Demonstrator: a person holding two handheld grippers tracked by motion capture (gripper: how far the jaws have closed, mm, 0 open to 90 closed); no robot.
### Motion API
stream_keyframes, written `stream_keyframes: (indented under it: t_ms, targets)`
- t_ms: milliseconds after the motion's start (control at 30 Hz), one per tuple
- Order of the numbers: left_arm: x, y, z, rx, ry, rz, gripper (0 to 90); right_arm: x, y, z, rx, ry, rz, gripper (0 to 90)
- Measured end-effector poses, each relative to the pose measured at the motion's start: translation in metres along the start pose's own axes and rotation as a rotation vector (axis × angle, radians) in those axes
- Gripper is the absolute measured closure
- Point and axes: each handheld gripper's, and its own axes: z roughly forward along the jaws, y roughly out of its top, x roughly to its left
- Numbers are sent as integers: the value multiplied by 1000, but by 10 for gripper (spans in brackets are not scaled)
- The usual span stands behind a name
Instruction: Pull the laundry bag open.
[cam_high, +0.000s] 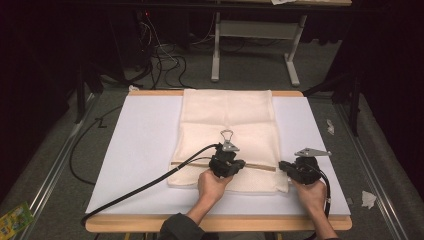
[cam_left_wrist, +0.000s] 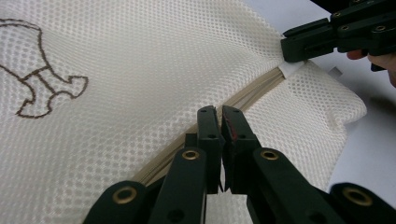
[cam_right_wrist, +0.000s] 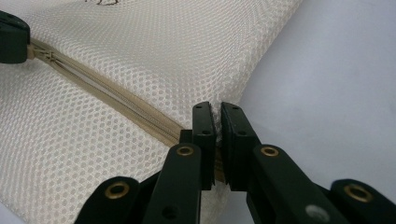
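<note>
A: High view first: a cream mesh bag (cam_high: 227, 120) lies flat on the white sheet (cam_high: 145, 145) that covers the counter (cam_high: 215, 223), with its zipper (cam_high: 257, 167) running across near the person's edge.

B: And the tools?

A: Both sit on the zipper line. The left tool (cam_left_wrist: 219, 122) is about halfway along it, jaws closed; from the left gripper view I'd say they pinch the slider, though the pull itself is hidden between them. The right tool (cam_right_wrist: 218, 122) is at the zipper's right end, clamped on the bag's edge where mesh and zipper tape meet.

B: How will the bag handle?

A: Light, soft and limp, I'd judge. Open-weave mesh will bunch and slide on the smooth sheet as soon as anything drags on it, so it needs anchoring.

B: So where to take hold?

A: On the zipper rather than the mesh. The tape and end seam are the firmest parts, and the slider is the only rigid piece. Holding one end taut while the other tool works the slider should keep the zipper straight. Gripping mesh alone would likely just stretch or snag it.

B: Anything else near the zipper?

A: A brown outline print (cam_left_wrist: 35, 77) on the mesh beyond it.
</note>
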Motion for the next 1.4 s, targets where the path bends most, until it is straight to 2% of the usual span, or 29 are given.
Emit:
stream_keyframes:
  t_ms: [200, 367, 933, 1133, 1400]
  targets:
    - [4, -2, -1, -5, -12, -17, 873, 1, 0, 0, 1, -3, -2, 860]
    - [8, -4, -5, -7, -2, -26, 872, 0, 1, -1, 4, -5, -1, 860]
    - [10, -7, -10, 0, 14, -7, 872, 0, 1, -1, -2, -4, -1, 860]
    - [11, -7, -11, -7, 12, -22, 873, 0, 1, -1, -1, -3, 0, 860]
    - [12, -8, -12, -9, 10, -21, 873, 0, 1, -1, -1, -1, 0, 860]
